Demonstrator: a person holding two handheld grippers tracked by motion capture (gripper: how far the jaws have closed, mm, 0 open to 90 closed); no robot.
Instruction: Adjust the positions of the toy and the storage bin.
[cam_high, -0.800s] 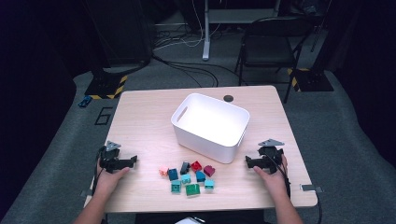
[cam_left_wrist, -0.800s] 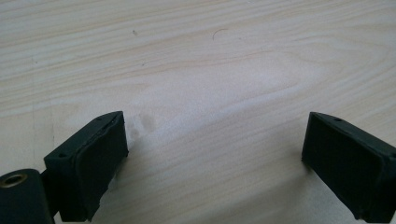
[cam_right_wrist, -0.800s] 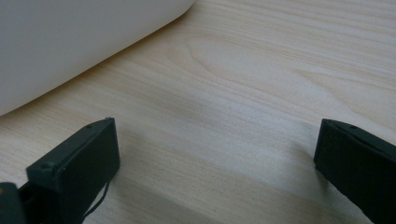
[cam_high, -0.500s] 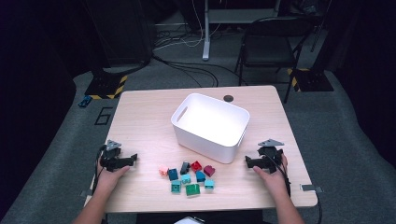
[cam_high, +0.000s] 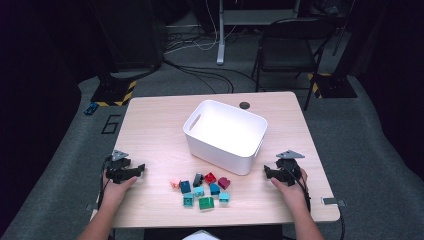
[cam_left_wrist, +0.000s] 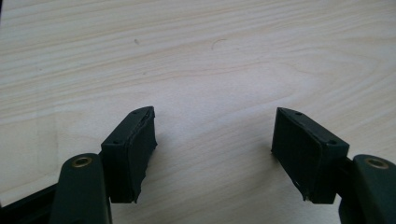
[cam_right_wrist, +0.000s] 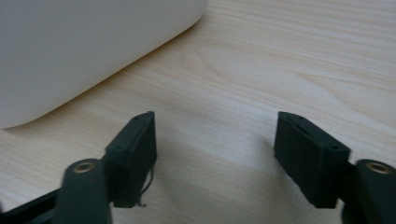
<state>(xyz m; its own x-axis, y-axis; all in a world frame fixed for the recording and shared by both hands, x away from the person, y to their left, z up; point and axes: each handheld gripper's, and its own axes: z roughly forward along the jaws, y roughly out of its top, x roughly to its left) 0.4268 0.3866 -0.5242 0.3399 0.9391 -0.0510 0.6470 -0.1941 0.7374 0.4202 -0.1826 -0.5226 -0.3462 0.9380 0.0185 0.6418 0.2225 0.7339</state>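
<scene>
A white bin (cam_high: 225, 135) stands in the middle of the wooden table (cam_high: 150, 125). Just in front of it lies a cluster of several small toy bricks (cam_high: 202, 189) in teal, blue, red, green and pink. My left gripper (cam_high: 140, 169) rests low at the table's near left, open, with bare wood between its jaws (cam_left_wrist: 212, 140). At the near right my right gripper (cam_high: 266, 172) is open too, nothing between its jaws (cam_right_wrist: 215, 140); the bin's wall (cam_right_wrist: 84, 51) rises close to its upper left.
A small dark disc (cam_high: 244, 105) lies at the table's far edge behind the bin. Beyond the table stand a black chair (cam_high: 290, 45) and a desk leg (cam_high: 220, 35), with cables on the grey floor.
</scene>
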